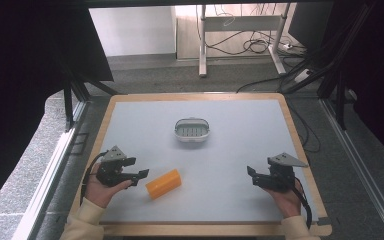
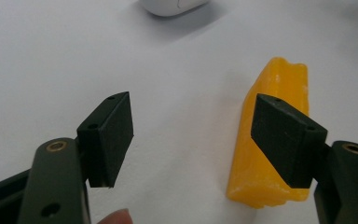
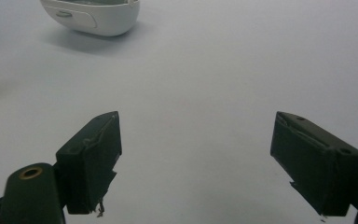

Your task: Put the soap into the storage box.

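Two grippers are low over the surface in the high view, and the left gripper sits just beside the yellow block, jaws parted and holding nothing, tips pointing at the block's near end. The block lies flat and angled at the front left, well apart from the white basket near the middle. The right gripper waits at the front right, far from both, jaws spread wide and empty. On to the left gripper view: the block sits off to the right, and the right-hand jaw overlaps its flank while the left-hand jaw stands over bare surface. That is the worry, I'd say: the block is not centred in the gap, so closing from here could shove it sideways or pinch just an edge, and a slim, waxy-looking piece like this may twist or skid out. Its ends look ragged, so a grip there might slip too. The basket peeks in at the top edge, a long carry away if that is the goal, and a weak hold would likely fail on the way. Right gripper view now: jaws wide, nothing between them, the basket at upper left; no trouble here, unless this hand swings in and nudges the basket.
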Demonstrator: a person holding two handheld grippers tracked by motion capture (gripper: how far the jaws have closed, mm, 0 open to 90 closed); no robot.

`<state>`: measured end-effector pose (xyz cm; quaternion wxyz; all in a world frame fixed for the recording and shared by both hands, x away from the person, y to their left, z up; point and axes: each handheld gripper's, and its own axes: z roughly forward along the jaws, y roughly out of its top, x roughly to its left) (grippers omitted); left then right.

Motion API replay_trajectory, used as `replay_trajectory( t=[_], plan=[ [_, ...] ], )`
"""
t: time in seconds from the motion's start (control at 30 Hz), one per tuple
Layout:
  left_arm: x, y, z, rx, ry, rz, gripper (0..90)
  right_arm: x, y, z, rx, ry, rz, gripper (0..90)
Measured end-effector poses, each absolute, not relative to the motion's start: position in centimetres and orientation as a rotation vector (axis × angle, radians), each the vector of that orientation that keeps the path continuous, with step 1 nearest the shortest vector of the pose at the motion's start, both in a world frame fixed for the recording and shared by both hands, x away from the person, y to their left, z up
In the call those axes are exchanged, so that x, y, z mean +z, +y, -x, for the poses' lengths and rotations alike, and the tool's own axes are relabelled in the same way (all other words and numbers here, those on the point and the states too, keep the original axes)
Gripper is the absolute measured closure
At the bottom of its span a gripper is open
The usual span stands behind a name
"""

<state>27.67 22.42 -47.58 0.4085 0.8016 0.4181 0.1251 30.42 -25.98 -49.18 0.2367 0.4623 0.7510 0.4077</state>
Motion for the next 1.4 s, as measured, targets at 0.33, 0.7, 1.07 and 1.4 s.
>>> replay_trajectory(
  t=[0.33, 0.7, 1.07, 1.4],
  plan=[
    [-46.1, 21.5, -27.5, 0.298, 1.006, -2.096, 29.6, -49.0, -26.3, -30.1, 1.191, 2.056, -1.287, 17.5],
    [-44.9, 20.5, -27.6, 0.288, 0.963, -2.136, 29.3, -49.2, -26.5, -30.1, 1.141, 2.056, -1.251, 17.6],
    [-44.9, 19.5, -28.0, 0.263, 0.907, -2.168, 28.9, -49.3, -26.1, -30.0, 1.102, 2.078, -1.211, 18.0],
    [-45.2, 19.0, -27.6, 0.229, 0.877, -2.191, 29.7, -49.2, -26.2, -29.8, 1.063, 2.072, -1.183, 18.7]
  ],
)
